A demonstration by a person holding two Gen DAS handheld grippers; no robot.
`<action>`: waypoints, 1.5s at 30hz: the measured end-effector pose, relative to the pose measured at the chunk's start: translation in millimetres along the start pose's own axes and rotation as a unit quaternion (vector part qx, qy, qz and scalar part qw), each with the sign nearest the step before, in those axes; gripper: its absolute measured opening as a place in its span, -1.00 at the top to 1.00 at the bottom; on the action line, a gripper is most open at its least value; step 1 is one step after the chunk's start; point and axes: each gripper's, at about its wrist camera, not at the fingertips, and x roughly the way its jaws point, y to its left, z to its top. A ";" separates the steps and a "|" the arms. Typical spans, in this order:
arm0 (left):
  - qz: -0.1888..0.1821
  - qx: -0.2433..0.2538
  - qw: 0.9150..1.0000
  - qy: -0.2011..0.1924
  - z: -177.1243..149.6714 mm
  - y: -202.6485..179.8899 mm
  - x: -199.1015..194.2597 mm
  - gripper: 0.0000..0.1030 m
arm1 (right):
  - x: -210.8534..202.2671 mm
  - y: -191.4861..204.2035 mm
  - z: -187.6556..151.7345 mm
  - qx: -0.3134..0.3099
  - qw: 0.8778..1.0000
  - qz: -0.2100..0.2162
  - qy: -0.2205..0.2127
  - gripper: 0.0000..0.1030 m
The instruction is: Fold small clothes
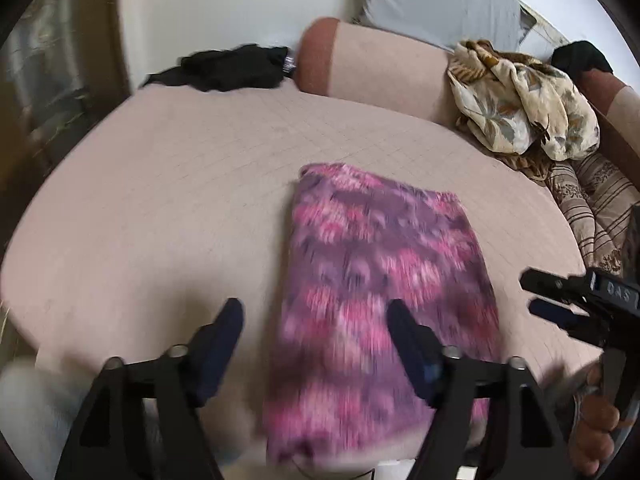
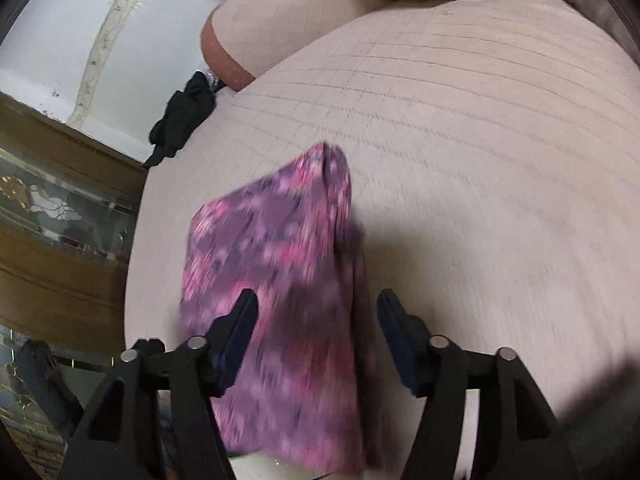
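A pink and purple patterned garment [image 1: 376, 280] lies folded in a long rectangle on the pale pink bed [image 1: 160, 200]. It also shows in the right wrist view [image 2: 280, 280]. My left gripper [image 1: 316, 316] is open above the garment's left edge near its front end, holding nothing. My right gripper [image 2: 316, 308] is open above the garment's right edge, holding nothing. The right gripper also shows at the right of the left wrist view [image 1: 536, 296]. Both views are blurred by motion.
A black garment [image 1: 224, 66] lies at the bed's far left by a pink bolster [image 1: 372, 68]. A crumpled floral cloth [image 1: 520, 100] and striped pillows [image 1: 592, 208] sit at the far right. A wooden cabinet [image 2: 60, 240] stands beside the bed.
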 end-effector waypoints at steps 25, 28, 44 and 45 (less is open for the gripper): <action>0.062 0.026 0.992 -0.106 -37.5 -15.2 -217.2 -0.84 | -220.8 127.2 -140.8 -0.195 0.967 -0.098 -0.130 -0.42; 0.069 0.028 0.992 -0.106 -39.3 -17.1 -219.5 -0.84 | -224.4 127.9 -143.0 -0.200 0.965 -0.102 -0.135 -0.42; 0.076 0.030 0.991 -0.110 -44.0 -16.9 -228.4 -0.85 | -220.6 128.5 -146.5 -0.211 0.964 -0.098 -0.127 -0.42; 0.077 0.030 0.991 -0.109 -43.8 -16.5 -228.6 -0.85 | -219.9 128.1 -146.9 -0.211 0.964 -0.099 -0.127 -0.42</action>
